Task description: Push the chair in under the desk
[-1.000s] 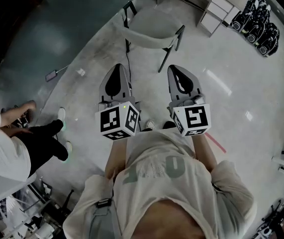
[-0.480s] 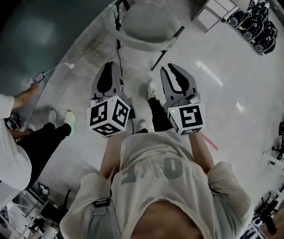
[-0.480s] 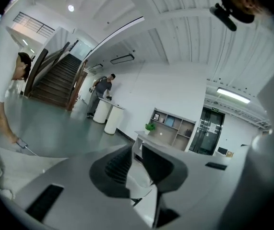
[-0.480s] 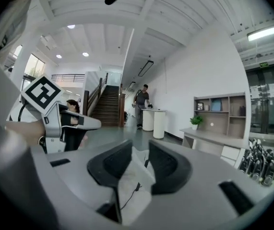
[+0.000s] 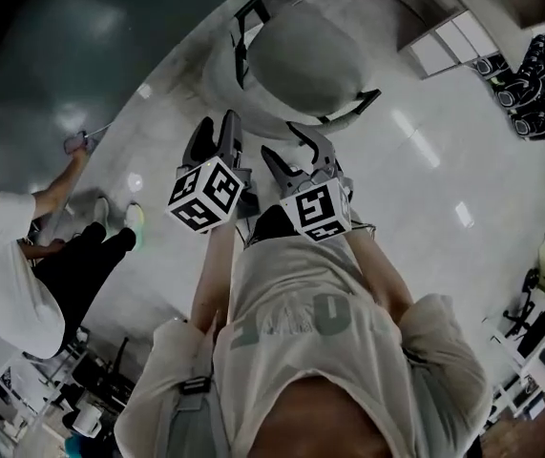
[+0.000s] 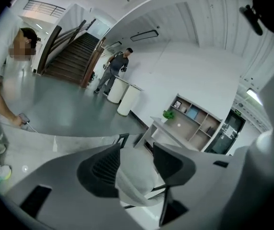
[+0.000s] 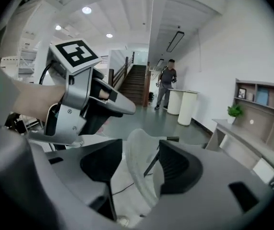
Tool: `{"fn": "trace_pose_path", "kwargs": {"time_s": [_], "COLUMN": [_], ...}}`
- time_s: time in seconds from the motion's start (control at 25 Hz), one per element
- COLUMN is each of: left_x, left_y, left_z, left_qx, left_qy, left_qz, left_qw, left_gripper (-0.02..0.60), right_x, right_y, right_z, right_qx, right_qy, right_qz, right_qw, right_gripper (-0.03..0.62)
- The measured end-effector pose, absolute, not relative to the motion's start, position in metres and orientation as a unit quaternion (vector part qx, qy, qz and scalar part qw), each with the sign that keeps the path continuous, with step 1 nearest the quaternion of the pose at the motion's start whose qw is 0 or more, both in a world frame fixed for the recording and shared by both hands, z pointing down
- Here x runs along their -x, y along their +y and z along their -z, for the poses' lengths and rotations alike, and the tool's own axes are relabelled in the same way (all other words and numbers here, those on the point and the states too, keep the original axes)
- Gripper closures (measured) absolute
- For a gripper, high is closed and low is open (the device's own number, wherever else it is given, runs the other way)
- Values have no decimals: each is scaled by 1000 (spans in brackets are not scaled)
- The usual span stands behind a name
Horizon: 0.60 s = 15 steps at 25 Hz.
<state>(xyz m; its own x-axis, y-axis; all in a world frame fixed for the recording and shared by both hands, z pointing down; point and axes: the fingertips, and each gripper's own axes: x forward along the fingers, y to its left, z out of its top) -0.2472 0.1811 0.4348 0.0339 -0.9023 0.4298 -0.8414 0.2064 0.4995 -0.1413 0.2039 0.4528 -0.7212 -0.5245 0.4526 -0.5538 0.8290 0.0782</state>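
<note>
A grey chair (image 5: 301, 60) with black legs stands on the pale floor just ahead of me. My left gripper (image 5: 222, 132) is at its near left edge and my right gripper (image 5: 303, 144) is at its backrest rim. Both sets of jaws are opening. In the left gripper view the chair (image 6: 134, 188) shows in the gap of the left gripper (image 6: 137, 152), with the white desk (image 6: 168, 128) beyond it. In the right gripper view the curved backrest (image 7: 137, 169) stands between the jaws of the right gripper (image 7: 140, 153). The pads do not press on it.
A person in a white shirt (image 5: 5, 256) crouches at the left. A white drawer unit (image 5: 453, 41) and black machines (image 5: 534, 74) are at the upper right. Farther off are a shelf (image 6: 194, 116), two white bins (image 6: 125, 92), a standing person (image 6: 116, 70) and stairs (image 6: 74, 56).
I have stepped forward, so the chair is now right at the grippers. Both grippers' jaws were together before and now stand apart. The person at the left has shifted and reached out an arm.
</note>
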Motion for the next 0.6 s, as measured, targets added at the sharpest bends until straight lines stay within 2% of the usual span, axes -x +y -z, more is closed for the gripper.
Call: {"fn": "trace_pose_path", "kwargs": {"time_s": [0.24,0.6], "left_x": [264,273], "left_y": [149,128], "left_z": [-490,-543], "left_qx": [-587,-557], "left_qy": [-696,-666], "left_qz": [25,13], "left_qw": [413,496], "left_gripper": [339,336], "right_x": [173,205], "right_y": [179,186], "right_z": [-507,-575], "right_qx": [-233,-162], "right_qy": [-930,-917], "right_qz": [-71,-98], "right_qw": [277,351], "right_gripper": [365,365]}}
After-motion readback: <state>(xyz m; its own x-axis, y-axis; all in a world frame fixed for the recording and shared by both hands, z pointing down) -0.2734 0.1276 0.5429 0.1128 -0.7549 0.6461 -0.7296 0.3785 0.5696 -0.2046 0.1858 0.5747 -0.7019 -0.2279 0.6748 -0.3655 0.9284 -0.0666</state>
